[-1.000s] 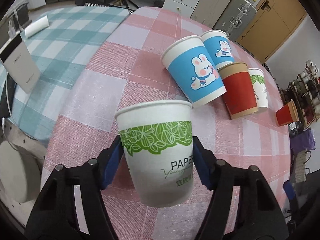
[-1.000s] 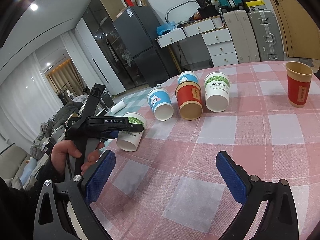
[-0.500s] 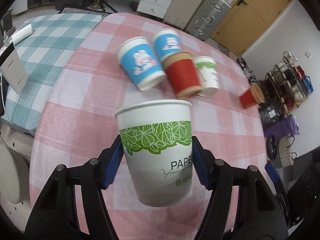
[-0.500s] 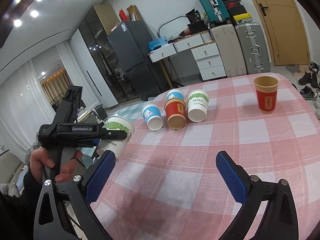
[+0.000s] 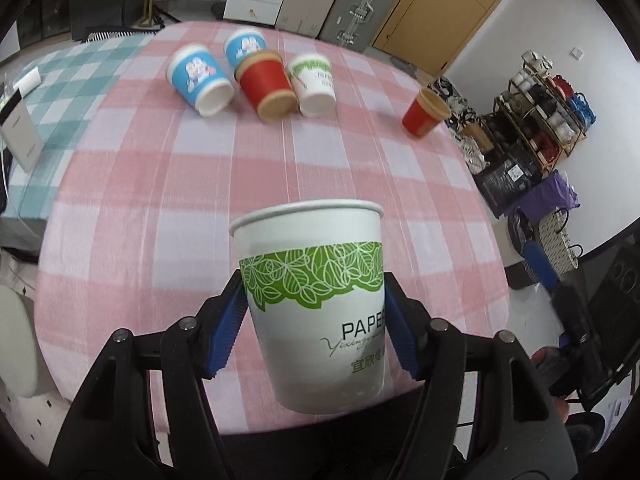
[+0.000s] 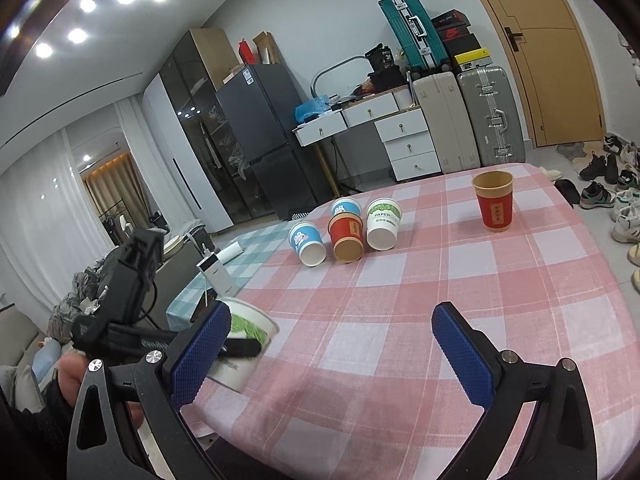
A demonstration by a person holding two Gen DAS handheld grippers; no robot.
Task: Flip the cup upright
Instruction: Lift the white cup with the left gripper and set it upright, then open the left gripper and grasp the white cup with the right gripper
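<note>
My left gripper (image 5: 314, 320) is shut on a white paper cup with a green leaf band (image 5: 316, 300), held upright, mouth up, above the near edge of the pink checked table (image 5: 200, 184). The same cup (image 6: 244, 344) shows in the right wrist view at the table's left edge, partly behind my right finger. My right gripper (image 6: 332, 344) is open and empty over the near part of the table (image 6: 400, 320).
Several cups lie on their sides at the far side: two blue rabbit cups (image 5: 198, 80), a red one (image 5: 266, 84) and a green-leaf one (image 5: 314, 84). A red cup (image 6: 493, 206) stands upright at the far right. A teal checked surface (image 5: 60, 80) adjoins on the left.
My left gripper has pulled back toward the near table edge with the cup in it, so the lying cups look farther off. The right gripper has drawn back and tilted up.
</note>
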